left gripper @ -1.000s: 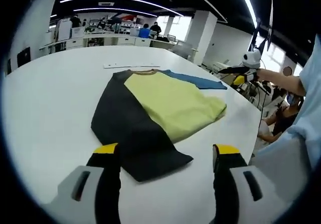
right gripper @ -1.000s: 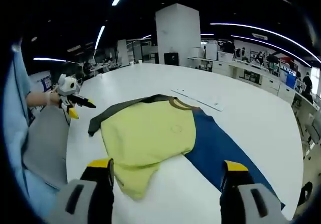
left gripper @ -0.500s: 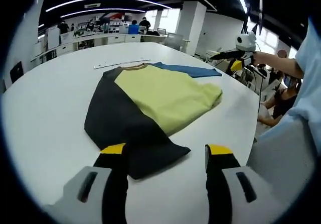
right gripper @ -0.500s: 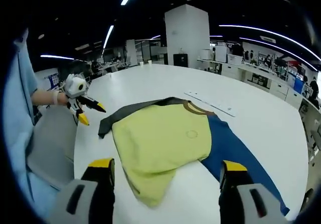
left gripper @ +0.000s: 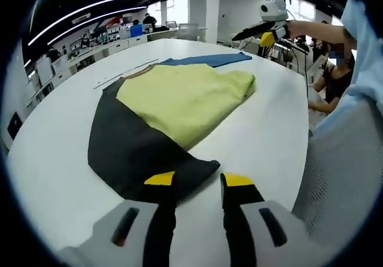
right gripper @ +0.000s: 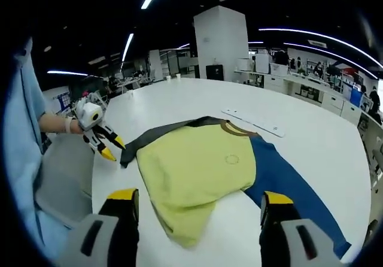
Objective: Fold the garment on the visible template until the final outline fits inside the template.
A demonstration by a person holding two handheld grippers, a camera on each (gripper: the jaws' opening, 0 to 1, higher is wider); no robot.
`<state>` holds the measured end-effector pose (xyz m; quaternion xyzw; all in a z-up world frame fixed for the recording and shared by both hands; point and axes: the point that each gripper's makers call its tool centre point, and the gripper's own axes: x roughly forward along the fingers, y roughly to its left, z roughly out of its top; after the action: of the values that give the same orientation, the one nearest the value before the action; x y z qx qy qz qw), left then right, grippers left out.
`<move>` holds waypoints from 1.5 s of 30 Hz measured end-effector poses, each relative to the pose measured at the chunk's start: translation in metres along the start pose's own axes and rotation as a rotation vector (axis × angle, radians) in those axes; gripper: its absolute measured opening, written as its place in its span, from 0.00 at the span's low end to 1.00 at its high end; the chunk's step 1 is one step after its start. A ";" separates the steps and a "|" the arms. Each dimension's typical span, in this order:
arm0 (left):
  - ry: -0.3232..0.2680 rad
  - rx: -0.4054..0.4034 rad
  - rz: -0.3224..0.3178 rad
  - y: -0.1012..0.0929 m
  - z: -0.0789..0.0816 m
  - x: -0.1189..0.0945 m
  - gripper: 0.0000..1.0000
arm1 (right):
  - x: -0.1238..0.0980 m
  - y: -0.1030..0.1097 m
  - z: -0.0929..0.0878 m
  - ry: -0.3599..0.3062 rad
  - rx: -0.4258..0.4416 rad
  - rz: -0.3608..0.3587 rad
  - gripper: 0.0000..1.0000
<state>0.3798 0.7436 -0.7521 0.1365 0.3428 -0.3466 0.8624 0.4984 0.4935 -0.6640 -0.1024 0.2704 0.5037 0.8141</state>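
I have the big white tabletop (left gripper: pixel 54 177) under both cameras, smooth, faintly glossy, with a rounded edge on my side. On it lies the garment (left gripper: pixel 179 96), a long-sleeved shirt with a yellow-green body, one black sleeve (left gripper: pixel 128 150), one blue sleeve (right gripper: pixel 287 183) and a brown collar band. It sits near the rounded edge closest to me, collar pointing toward the far side. The yellow body is already doubled over on itself and its fold line looks soft and rounded, not creased. I cannot make out any template outline under it.

I judge it to be a light knit: limp, no stiffness, likely to drape and drag when lifted, and it should slide easily on this slick top. I would pinch it at a sleeve end or hem corner, through a single layer, and carry it low so the stack beneath does not shift.

Beyond the collar, a thin pale ruler-like strip (right gripper: pixel 251 122) lies flat toward the far edge.

My left gripper (left gripper: pixel 192 180) is down at the cuff end of the black sleeve, its yellow-tipped jaws narrowly apart with the cloth's edge at the left tip; I cannot tell whether they have bitten yet. My right gripper (right gripper: pixel 192 200) hangs above the near corner of the yellow body, jaws spread wide and holding nothing.
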 end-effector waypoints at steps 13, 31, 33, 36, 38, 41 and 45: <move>0.033 -0.006 -0.002 -0.001 -0.002 0.010 0.00 | -0.001 0.000 -0.004 0.003 0.015 -0.007 0.80; -0.137 -0.543 0.251 0.095 -0.004 -0.032 0.00 | -0.002 0.002 -0.008 0.009 0.032 -0.006 0.79; -0.110 -0.579 0.274 0.101 -0.015 -0.033 0.00 | -0.002 0.002 -0.009 0.010 0.034 -0.006 0.79; -0.095 -0.582 0.273 0.101 -0.022 -0.032 0.00 | -0.002 0.003 -0.010 0.013 0.034 -0.007 0.79; -0.070 -0.609 0.287 0.101 -0.030 -0.031 0.00 | -0.003 0.003 -0.011 0.014 0.036 -0.007 0.79; -0.034 -0.628 0.313 0.102 -0.042 -0.030 0.00 | -0.003 0.003 -0.012 0.018 0.036 -0.009 0.79; -0.057 -0.674 0.326 0.104 -0.044 -0.030 0.00 | -0.004 0.002 -0.012 0.019 0.036 -0.011 0.78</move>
<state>0.4147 0.8545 -0.7637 -0.1118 0.3873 -0.0761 0.9120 0.4913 0.4859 -0.6720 -0.0941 0.2867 0.4932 0.8159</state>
